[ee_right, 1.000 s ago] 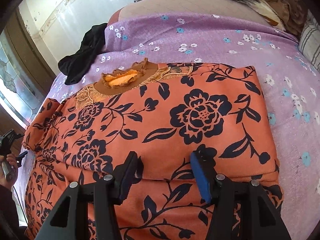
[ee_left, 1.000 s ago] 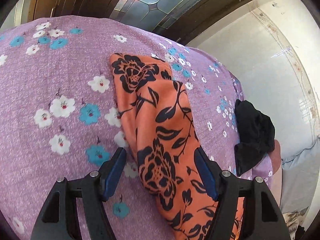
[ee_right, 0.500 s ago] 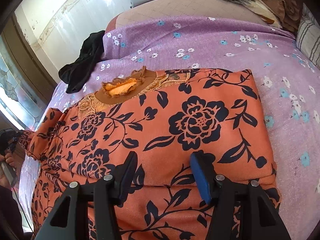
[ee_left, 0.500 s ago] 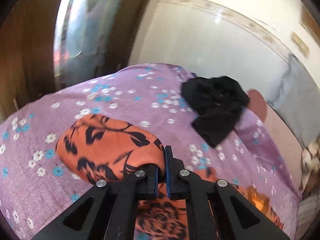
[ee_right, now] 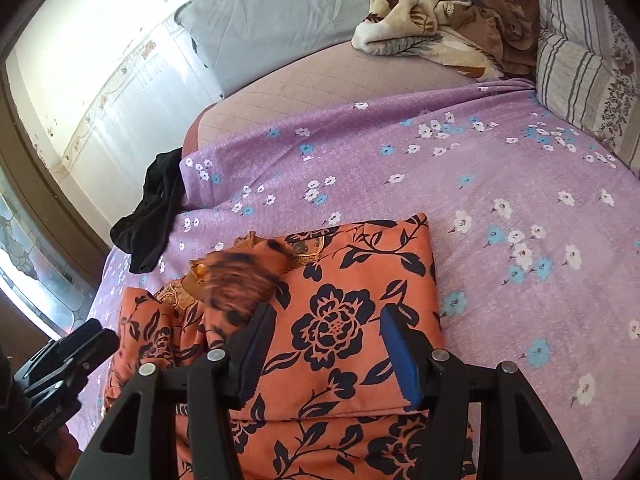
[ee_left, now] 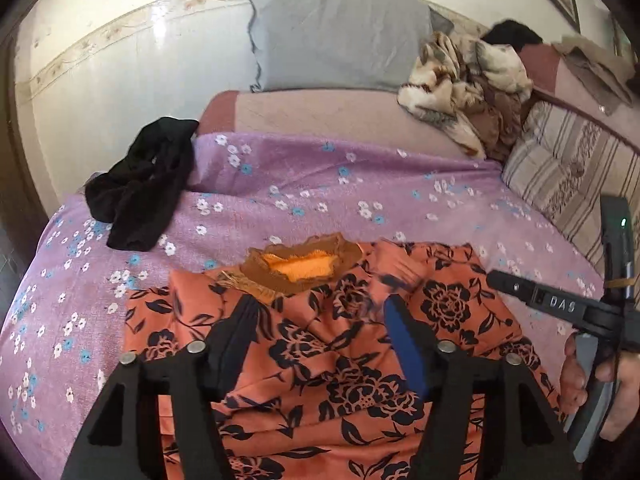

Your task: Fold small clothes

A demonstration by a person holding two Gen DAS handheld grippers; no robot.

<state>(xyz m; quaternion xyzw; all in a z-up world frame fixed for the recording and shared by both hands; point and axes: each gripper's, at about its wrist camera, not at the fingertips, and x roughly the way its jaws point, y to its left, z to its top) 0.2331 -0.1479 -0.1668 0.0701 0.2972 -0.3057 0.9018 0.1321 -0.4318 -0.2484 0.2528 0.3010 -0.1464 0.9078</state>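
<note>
An orange top (ee_left: pixel 328 352) with black flowers lies partly folded on a bed's purple floral sheet (ee_left: pixel 304 184), one sleeve blurred in mid-air over its brown collar. The left hand-held gripper (ee_left: pixel 320 328) has just been opening and hangs released above it; the right hand-held gripper (ee_right: pixel 326 344) hovers unclenched over the top's folded side. Beyond the top lie a black garment (ee_left: pixel 144 184), a grey pillow (ee_left: pixel 336 36) and a crumpled blanket (ee_left: pixel 464 88).

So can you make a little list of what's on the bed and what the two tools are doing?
top: orange flowered top, partly folded, on the purple sheet
sleeve: lies over the top's middle, blurred
black cloth: bunched at the sheet's far left edge
blanket: heaped by the striped pillow
left tool: just opened, nothing gripped
right tool: open above the top
</note>
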